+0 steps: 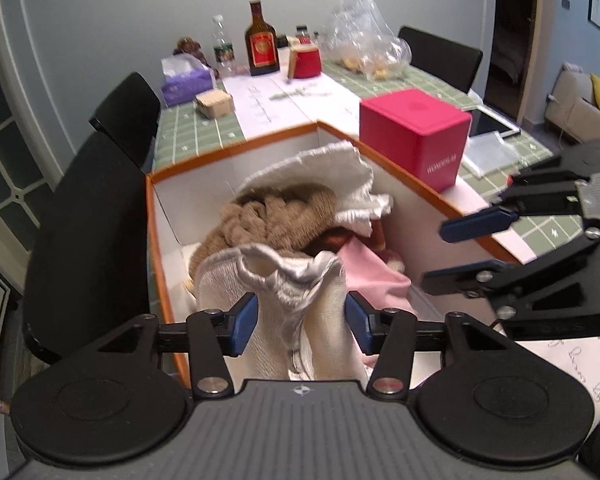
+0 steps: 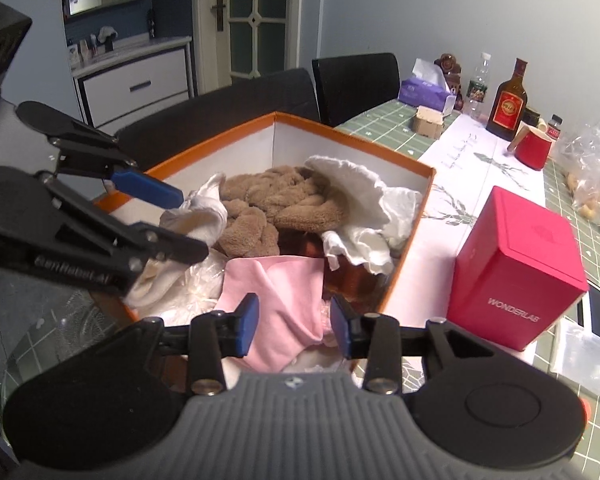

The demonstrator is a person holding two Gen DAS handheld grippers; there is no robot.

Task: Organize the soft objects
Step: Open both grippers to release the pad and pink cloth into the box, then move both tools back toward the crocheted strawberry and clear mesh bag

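My left gripper (image 1: 301,322) stands about half open over the orange box (image 1: 236,148), a cream cloth (image 1: 260,280) loose between its pads, not pinched. My right gripper (image 2: 294,326) is part open too, pink cloth (image 2: 276,284) lying slack between its fingers. Both cloths sit inside the box with the brown towel (image 2: 276,200).

Dim, bluish indoor light; fisheye-bent edges, dark corners, slight blur.
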